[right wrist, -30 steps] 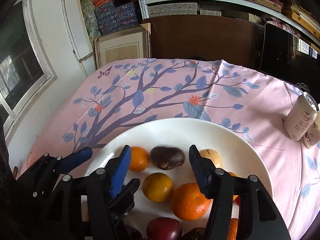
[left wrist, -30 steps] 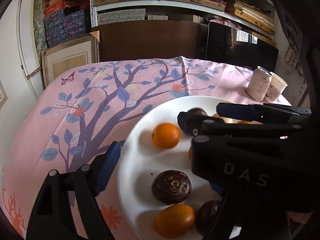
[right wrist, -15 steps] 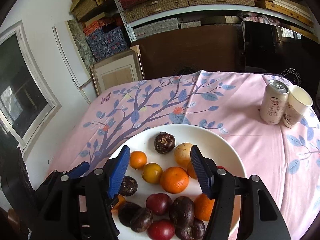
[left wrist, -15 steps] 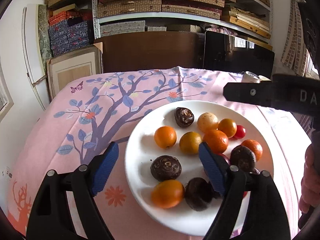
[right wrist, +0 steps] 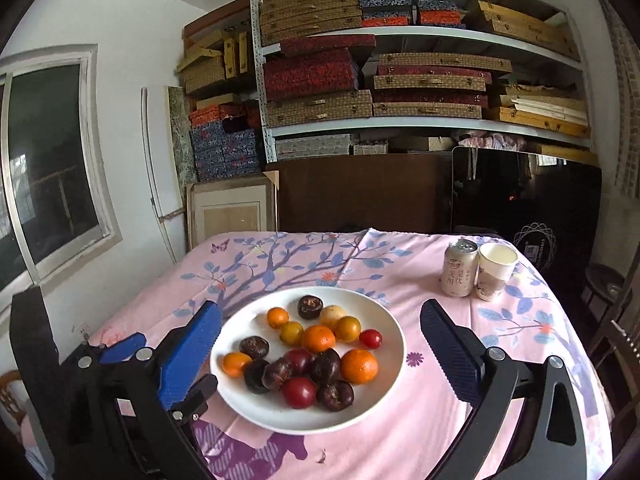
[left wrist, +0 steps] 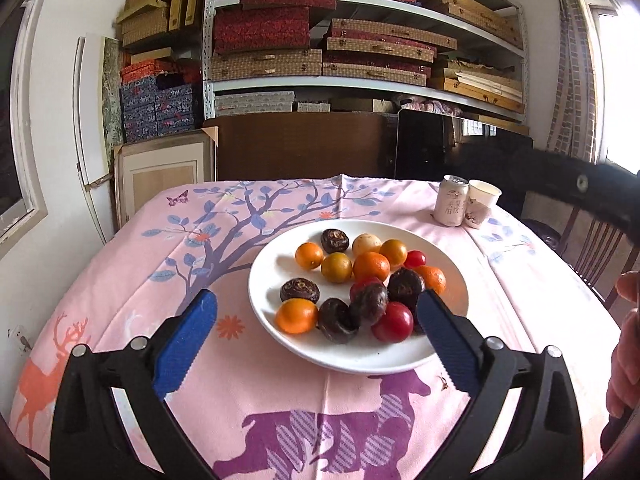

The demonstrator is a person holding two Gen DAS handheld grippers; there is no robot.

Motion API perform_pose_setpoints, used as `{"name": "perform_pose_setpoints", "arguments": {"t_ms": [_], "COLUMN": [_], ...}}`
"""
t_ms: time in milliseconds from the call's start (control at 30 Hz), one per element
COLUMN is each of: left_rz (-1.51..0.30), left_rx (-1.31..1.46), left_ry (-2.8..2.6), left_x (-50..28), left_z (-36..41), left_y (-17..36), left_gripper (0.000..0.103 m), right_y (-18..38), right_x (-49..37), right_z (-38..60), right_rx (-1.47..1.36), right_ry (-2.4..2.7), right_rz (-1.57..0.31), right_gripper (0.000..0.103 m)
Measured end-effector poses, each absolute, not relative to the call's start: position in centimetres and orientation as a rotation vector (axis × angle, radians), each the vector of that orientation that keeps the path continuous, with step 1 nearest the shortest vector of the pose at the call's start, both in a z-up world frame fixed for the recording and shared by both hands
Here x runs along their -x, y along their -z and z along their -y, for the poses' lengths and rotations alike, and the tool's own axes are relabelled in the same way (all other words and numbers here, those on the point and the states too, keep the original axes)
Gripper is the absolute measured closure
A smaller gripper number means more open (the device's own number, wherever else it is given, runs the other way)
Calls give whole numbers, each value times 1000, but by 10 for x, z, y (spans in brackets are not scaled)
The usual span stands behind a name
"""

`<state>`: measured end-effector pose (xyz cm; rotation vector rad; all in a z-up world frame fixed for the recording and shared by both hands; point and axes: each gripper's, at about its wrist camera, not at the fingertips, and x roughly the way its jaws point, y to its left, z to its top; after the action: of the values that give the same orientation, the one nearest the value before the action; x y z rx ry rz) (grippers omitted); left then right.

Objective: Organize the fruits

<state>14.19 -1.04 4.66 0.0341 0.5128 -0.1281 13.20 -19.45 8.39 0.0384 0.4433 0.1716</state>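
A white plate [left wrist: 452,280] [right wrist: 390,340] sits on the pink tablecloth and holds several small fruits: orange ones [left wrist: 371,266] [right wrist: 359,366], dark brown ones [left wrist: 299,290] [right wrist: 254,347], red ones [left wrist: 392,322] [right wrist: 298,392] and a pale yellow one [left wrist: 366,243]. My left gripper [left wrist: 316,320] is open and empty, raised above the plate's near edge. My right gripper [right wrist: 320,340] is open and empty, raised higher, its fingers on either side of the plate in view. The left gripper's blue finger [right wrist: 120,346] shows at the lower left of the right wrist view.
A drink can [left wrist: 451,200] [right wrist: 459,267] and a paper cup [left wrist: 480,203] [right wrist: 495,270] stand at the table's far right. Shelves of boxes [left wrist: 320,48] and a dark board stand behind the table. A chair [left wrist: 592,256] is at the right.
Both grippers have drawn back and up from the plate. The right gripper no longer crosses the left wrist view. The whole plate now shows in both views.
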Motion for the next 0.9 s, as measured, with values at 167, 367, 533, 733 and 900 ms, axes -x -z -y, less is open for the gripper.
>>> {"name": "perform_pose_setpoints", "arguments": {"t_ms": [167,367,533,733,900], "left_rz": [-573,-541,-543,-555,-579], "left_rx": [-81,-209,-82,-25,-48], "left_ry": [96,-26,-25,3,26], "left_x": [-145,-142,-135,-133,-136], "left_z": [17,28,1,-8,-1], "left_y": [-25,-19,-27,-28,-25], "left_gripper": [4,4,4,4,4], "right_y": [-29,-18,-11,1,7], "right_x": [-123,-128,-112,-119,-122], "right_z": [207,212,214,202,193], "right_rx": [-63,-96,-76,-22,-5], "right_ry": [-127,-107,-96,-106,-129], "right_rz": [-498,-536,-500,-540,-585], "right_gripper": [3,3,3,3,3]}}
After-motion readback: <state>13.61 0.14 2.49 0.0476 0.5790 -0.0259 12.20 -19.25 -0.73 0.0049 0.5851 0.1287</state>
